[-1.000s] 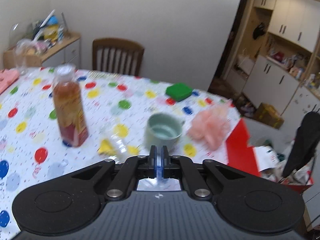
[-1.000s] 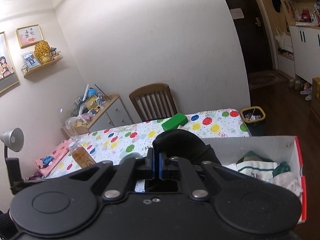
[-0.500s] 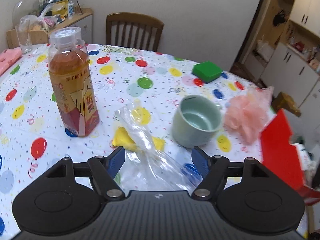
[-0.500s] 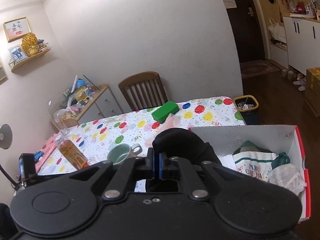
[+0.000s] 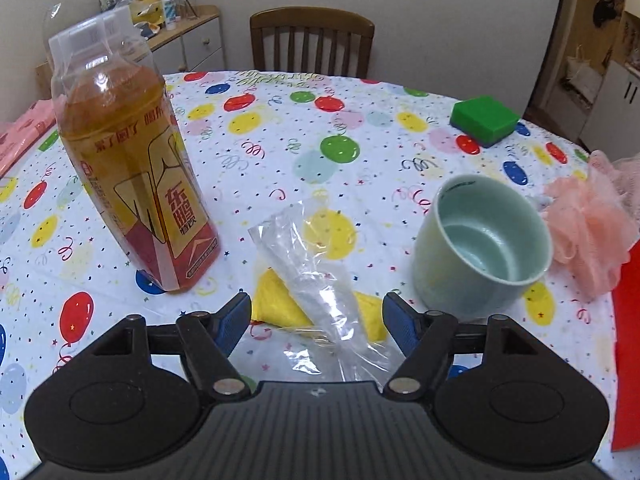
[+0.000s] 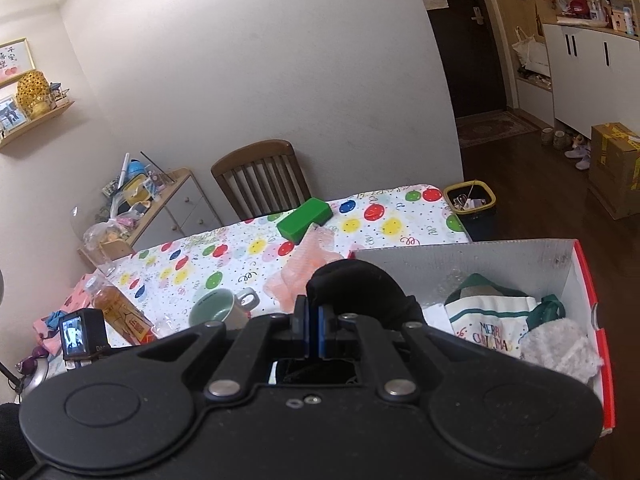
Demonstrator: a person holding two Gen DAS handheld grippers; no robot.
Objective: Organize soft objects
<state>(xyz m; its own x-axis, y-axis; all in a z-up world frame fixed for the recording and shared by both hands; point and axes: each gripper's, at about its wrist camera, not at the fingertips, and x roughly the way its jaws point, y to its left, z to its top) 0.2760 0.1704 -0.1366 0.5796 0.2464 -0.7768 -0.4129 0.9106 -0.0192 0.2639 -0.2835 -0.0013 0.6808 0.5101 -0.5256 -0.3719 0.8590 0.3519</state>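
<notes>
On the left of the balloon-print tablecloth [image 5: 280, 148], a bottle of amber drink [image 5: 132, 184] is seen standing upright. Just right of it, a clear plastic bag [image 5: 316, 280] is laid over a yellow soft item [image 5: 280, 304], and both are framed by the left gripper [image 5: 316, 316], whose blue-padded fingers [image 5: 234, 316] are spread wide on either side without touching them. Further right, a pale green mug [image 5: 480, 248] is shown upright, with a pink mesh puff [image 5: 588, 232] just beside it and a green sponge block [image 5: 484, 120] well beyond, near the table's far edge. At the extreme right, the red edge of a box [image 5: 628, 340] is cut off by the frame. In the right wrist view, the right gripper [image 6: 314, 330] is shown with its jaws pressed together on a black soft item [image 6: 356, 292], held over the open box [image 6: 460, 256], in which a Christmas-print cloth [image 6: 492, 320] and a grey fluffy item [image 6: 560, 348] are already lying.
</notes>
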